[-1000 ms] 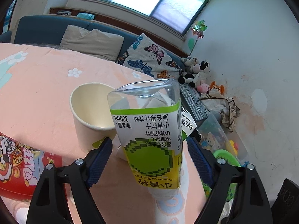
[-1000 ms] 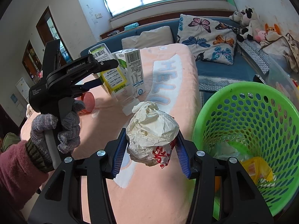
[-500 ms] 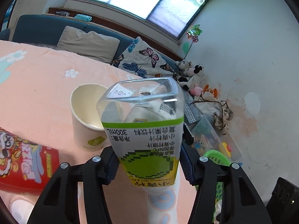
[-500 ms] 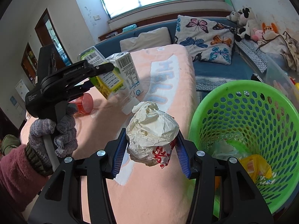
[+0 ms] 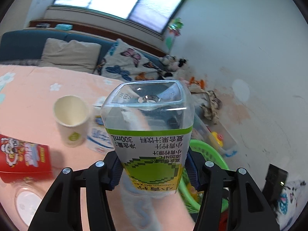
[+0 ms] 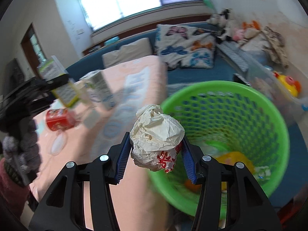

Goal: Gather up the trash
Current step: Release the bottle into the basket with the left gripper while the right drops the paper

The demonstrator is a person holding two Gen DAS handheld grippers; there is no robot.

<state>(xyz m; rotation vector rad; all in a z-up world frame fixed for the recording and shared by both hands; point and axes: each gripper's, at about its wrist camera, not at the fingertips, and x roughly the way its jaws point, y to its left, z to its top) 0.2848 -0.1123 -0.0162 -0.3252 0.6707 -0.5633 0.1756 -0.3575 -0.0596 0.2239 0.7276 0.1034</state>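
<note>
My left gripper [image 5: 154, 171] is shut on a clear plastic juice bottle [image 5: 150, 132] with a green and yellow label, held upside down above the pink table. The bottle also shows blurred in the right wrist view [image 6: 57, 82]. My right gripper [image 6: 156, 157] is shut on a crumpled ball of white paper [image 6: 156, 136] with red print, held beside the rim of the green plastic basket [image 6: 269, 111]. The basket holds several pieces of trash. Part of its rim shows in the left wrist view [image 5: 207, 150].
On the pink tablecloth [image 5: 28, 96] stand a paper cup [image 5: 71, 119], a white and blue carton [image 5: 100, 134], a red snack box [image 5: 21, 157] and a clear lid [image 5: 25, 202]. A blue sofa with cushions [image 6: 182, 46] lies behind. Toys [image 6: 286, 80] lie by the wall.
My left gripper has lifted the bottle away from the cup and toward the basket side. My right gripper has carried the paper ball closer to the basket.
</note>
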